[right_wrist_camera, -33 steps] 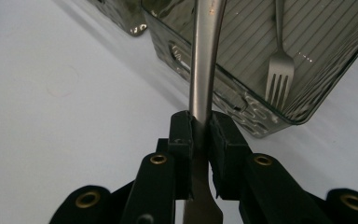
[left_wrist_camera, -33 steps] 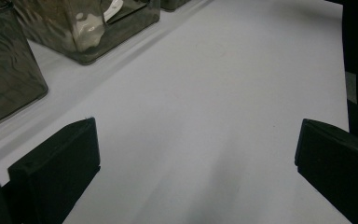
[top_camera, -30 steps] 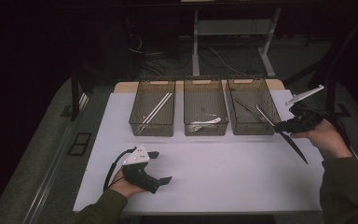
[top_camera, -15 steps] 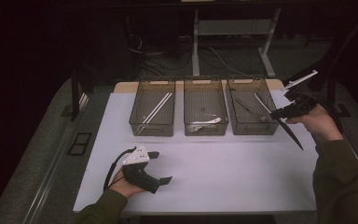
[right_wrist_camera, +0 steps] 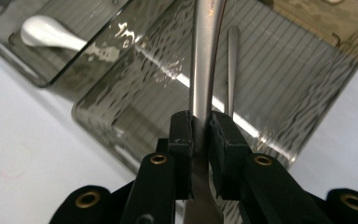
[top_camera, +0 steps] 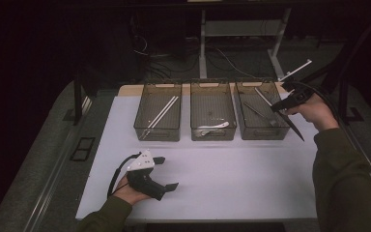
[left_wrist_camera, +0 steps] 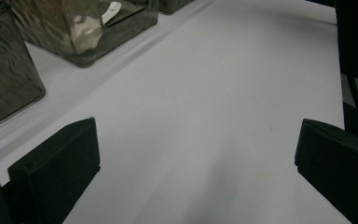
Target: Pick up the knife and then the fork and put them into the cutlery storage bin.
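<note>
At the lower left of the high view, the left claw point(top_camera: 166, 173) rests low on the white desk point(top_camera: 232, 169), held in the person's left hand point(top_camera: 128, 189), its white top plate facing up. In the left gripper view its 2 black jaws stand wide apart at the bottom corners, with bare desk surface between them and nothing gripped.

Farther up, across the middle of the high view, 3 smoky clear bins sit in a row, just beside one another. The left bin point(top_camera: 158, 117) holds 2 pale chopsticks point(top_camera: 160, 115) lying diagonally. The middle bin point(top_camera: 212, 116) holds a white spoon point(top_camera: 214, 127) near its front wall. The right bin point(top_camera: 262, 113) holds a slim metal utensil point(top_camera: 256, 112) on its floor.

At the right of the high view, the right claw point(top_camera: 276, 107) is held in the right hand point(top_camera: 314, 112) above the right bin's right edge. In the right gripper view its jaws are clamped on the handle of a metal utensil point(right_wrist_camera: 204, 70), which runs up from the pads over the ribbed floor of the bin point(right_wrist_camera: 261, 84); what kind of utensil it is cannot be told. A second metal handle point(right_wrist_camera: 232, 65) lies in that bin just beside it, and the white spoon point(right_wrist_camera: 46, 31) shows at the upper left in the neighbouring bin.
</note>
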The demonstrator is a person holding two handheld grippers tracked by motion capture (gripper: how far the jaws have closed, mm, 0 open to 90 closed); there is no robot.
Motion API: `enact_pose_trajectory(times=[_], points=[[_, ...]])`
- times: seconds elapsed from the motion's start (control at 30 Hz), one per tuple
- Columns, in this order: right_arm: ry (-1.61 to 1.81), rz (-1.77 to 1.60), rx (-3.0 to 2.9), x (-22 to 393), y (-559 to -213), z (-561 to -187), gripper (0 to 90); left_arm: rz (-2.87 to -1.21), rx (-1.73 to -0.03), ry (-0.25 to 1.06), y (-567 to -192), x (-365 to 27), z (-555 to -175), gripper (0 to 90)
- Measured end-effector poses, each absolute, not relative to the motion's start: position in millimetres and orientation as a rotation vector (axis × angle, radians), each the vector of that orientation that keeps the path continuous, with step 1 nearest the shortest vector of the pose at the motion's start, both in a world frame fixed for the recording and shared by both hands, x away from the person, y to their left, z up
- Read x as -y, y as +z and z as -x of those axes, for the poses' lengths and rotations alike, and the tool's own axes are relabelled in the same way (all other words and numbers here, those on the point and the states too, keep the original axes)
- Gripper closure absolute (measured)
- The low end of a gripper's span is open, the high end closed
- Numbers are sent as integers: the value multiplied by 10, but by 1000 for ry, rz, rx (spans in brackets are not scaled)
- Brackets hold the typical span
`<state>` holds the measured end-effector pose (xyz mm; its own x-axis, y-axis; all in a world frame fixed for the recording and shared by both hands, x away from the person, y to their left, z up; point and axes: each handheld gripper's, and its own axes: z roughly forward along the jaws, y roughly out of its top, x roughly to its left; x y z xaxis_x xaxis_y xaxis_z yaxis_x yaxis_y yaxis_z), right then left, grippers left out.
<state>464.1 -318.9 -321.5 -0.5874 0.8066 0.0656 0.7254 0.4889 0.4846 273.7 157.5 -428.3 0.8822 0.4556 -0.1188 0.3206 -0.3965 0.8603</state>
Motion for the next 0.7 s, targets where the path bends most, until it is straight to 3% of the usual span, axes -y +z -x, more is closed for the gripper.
enact_pose_trajectory(times=[0.7], points=[[711, -1364, -2519, 2917, -3208, -5247, 791, -2006, -565, 148, -4285, -1578, -2738, 0]])
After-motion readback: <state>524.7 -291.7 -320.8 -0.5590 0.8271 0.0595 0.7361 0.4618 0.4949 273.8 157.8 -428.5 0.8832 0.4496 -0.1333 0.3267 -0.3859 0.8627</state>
